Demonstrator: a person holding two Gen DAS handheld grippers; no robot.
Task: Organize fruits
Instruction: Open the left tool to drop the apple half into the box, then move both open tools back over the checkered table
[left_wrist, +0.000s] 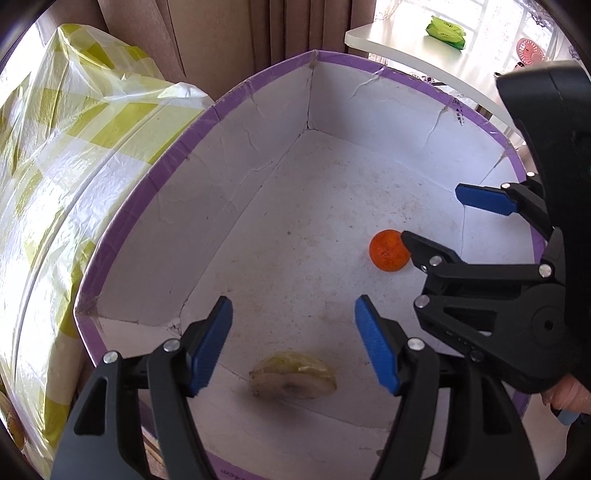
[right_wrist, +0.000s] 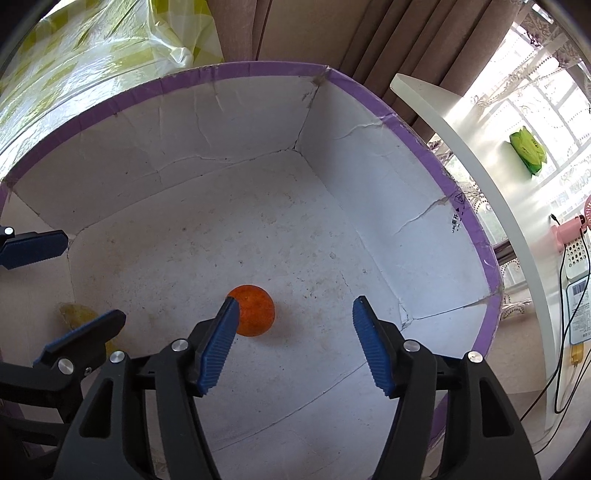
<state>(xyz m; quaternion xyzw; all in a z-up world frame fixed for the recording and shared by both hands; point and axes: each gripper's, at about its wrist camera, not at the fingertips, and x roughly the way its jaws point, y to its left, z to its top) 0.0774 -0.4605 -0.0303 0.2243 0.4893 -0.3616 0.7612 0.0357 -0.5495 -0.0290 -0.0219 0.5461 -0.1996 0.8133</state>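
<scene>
A white cardboard box with a purple rim (left_wrist: 258, 77) (right_wrist: 258, 68) holds two fruits. A small orange (left_wrist: 388, 251) (right_wrist: 255, 311) lies on the box floor. A pale yellow-green fruit (left_wrist: 293, 374) (right_wrist: 75, 314) lies near the box's front wall. My left gripper (left_wrist: 293, 347) is open and empty, above the yellow fruit. My right gripper (right_wrist: 291, 343) is open and empty, just right of the orange; it also shows in the left wrist view (left_wrist: 430, 216), and the left gripper shows in the right wrist view (right_wrist: 77, 277).
A bundle wrapped in yellow-checked plastic (left_wrist: 55, 166) (right_wrist: 92, 55) sits left of the box. Brown curtains (left_wrist: 221, 37) hang behind. A white table (left_wrist: 424, 48) (right_wrist: 498, 166) on the right holds a green packet (left_wrist: 445, 33) (right_wrist: 528, 149) and a pink fan (right_wrist: 576, 229).
</scene>
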